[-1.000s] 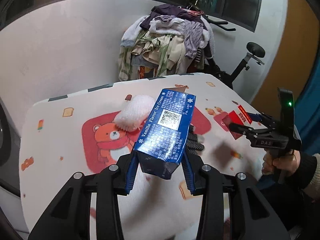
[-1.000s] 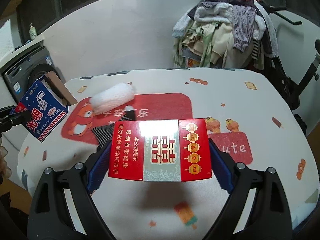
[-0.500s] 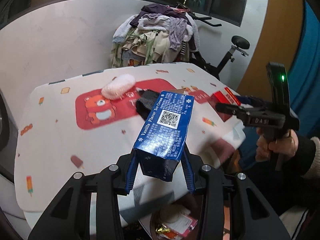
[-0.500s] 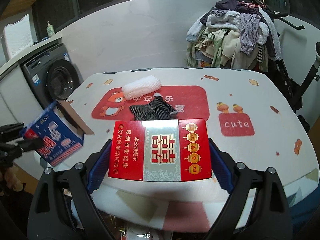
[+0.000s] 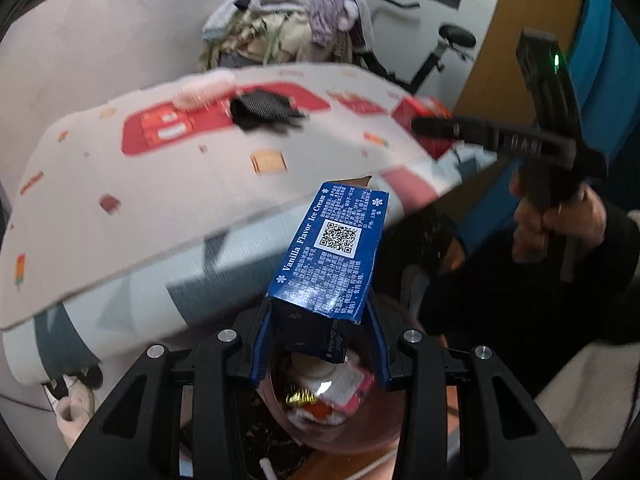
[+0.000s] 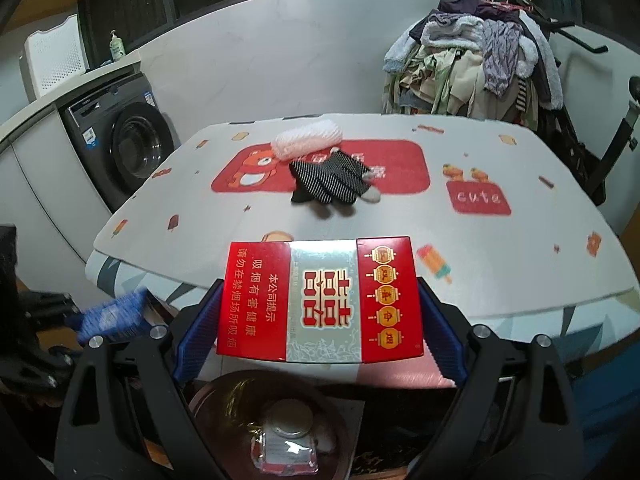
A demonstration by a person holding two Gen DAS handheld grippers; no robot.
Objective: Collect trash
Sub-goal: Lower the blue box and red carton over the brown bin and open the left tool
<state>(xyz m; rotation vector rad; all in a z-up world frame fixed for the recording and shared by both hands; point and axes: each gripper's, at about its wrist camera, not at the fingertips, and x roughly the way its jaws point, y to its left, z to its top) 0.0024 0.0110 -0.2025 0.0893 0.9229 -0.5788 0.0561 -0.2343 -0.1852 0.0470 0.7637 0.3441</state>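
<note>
Your left gripper (image 5: pixel 320 344) clamps a blue ice-cream carton (image 5: pixel 334 256), near end torn open and crumpled, QR code up, directly over the brown bin (image 5: pixel 340 428) of wrappers below the table's near edge. Your right gripper (image 6: pixel 320 320) grips a glossy red-and-silver cigarette box (image 6: pixel 320 300) flat by its ends, also over the bin (image 6: pixel 224 404). Farther on, mid-table (image 6: pixel 500 248): a striped glove (image 6: pixel 328 180), then a white roll (image 6: pixel 306 142).

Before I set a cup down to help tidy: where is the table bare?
Bare: the near edge of the table and the strip right of the "cute" patch. Crowded: the centre, where the striped cloth touches the white roll.
</note>
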